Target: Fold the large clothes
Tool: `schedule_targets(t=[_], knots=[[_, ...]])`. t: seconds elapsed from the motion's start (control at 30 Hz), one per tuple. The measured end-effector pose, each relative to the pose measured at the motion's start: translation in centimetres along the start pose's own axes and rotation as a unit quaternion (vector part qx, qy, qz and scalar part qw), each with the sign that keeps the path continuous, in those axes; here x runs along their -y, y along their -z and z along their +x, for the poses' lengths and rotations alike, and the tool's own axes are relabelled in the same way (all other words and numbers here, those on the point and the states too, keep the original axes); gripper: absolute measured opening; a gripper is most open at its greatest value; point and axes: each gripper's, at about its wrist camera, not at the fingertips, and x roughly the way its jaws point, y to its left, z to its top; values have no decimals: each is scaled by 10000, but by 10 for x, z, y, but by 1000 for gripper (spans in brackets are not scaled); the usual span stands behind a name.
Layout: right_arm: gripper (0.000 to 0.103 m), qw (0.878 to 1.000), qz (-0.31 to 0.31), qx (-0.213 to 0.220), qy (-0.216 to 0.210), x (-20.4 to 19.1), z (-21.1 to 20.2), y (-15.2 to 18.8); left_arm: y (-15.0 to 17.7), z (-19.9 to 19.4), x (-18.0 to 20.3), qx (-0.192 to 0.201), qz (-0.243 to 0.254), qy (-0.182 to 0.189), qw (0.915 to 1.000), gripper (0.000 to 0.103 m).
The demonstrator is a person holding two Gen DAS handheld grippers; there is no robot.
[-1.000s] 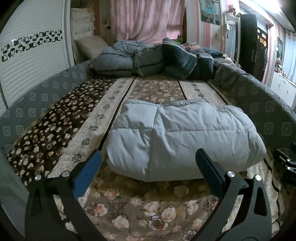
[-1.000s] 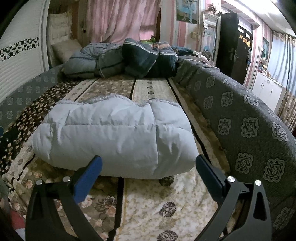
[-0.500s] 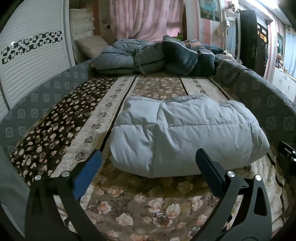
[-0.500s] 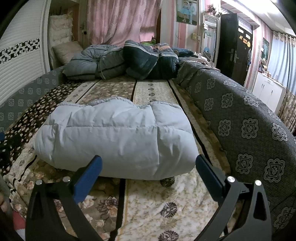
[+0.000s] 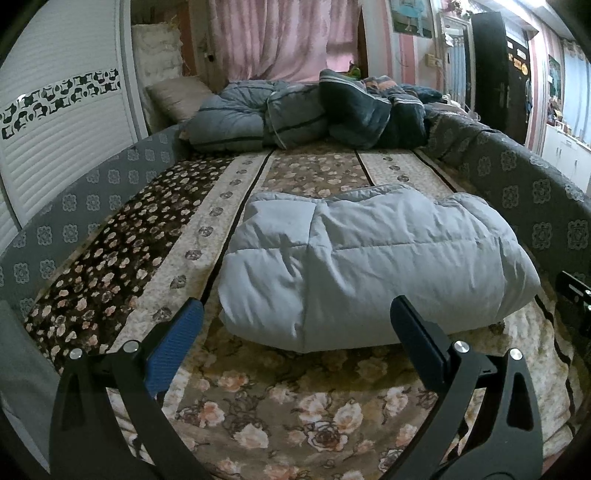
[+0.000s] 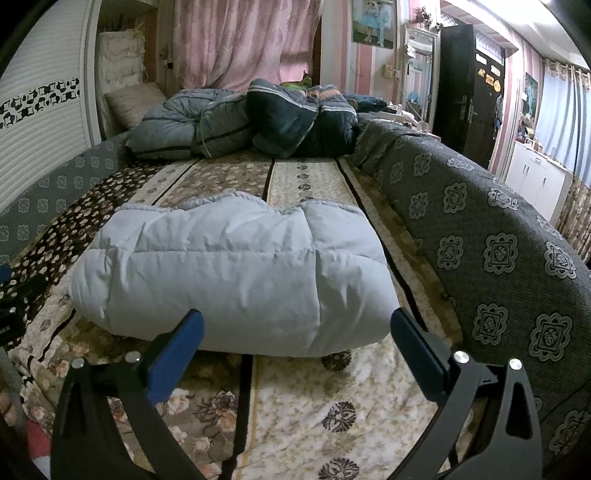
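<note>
- We hold the left gripper [image 5: 295,317] and the right gripper [image 6: 297,321] low over a bed, each with its jaws spread wide and nothing between them; both fill the bottom of their own frames.
- Nothing lies between either tool and the pale blue padded coat [image 5: 369,266], which sits on the floral bedspread [image 5: 295,424] just beyond the fingertips, apart from them.
- At the top centre of both views a heap of grey and dark blue quilts [image 5: 306,114] is piled at the far end of the bed, with a beige pillow [image 5: 177,96] to its left and pink curtains [image 5: 273,40] behind.
- A grey patterned padded rail [image 6: 498,251] rims the bed; it looms large down the right side of the right wrist view.
- The left wrist view gives more of the white louvred wardrobe door [image 5: 62,140] at upper left and the dark floral stripe of the bedspread beneath it, and catches the other tool as a black shape at the right edge.
- The right wrist view alone shows the white cabinet [image 6: 539,181] at far right, plus the dark door [image 6: 465,88] and a framed portrait [image 6: 371,22] more plainly.
- The coat [image 6: 236,273] is folded into a thick, puffy rectangular bundle, quilted seams crossing its top, its rounded folded edge facing us, and it lies in mid-frame in both views.
</note>
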Motion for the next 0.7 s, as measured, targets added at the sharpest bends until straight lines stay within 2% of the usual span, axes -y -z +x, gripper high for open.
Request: schedule_targets(t=[0.43, 0.7], knots=[[101, 10000, 58, 48, -46, 2, -1, -1, -4, -11, 1, 214, 20, -79, 9997, 100], [101, 10000, 65, 34, -56, 2, -1, -1, -4, -11, 1, 122, 28, -33, 9999, 100]])
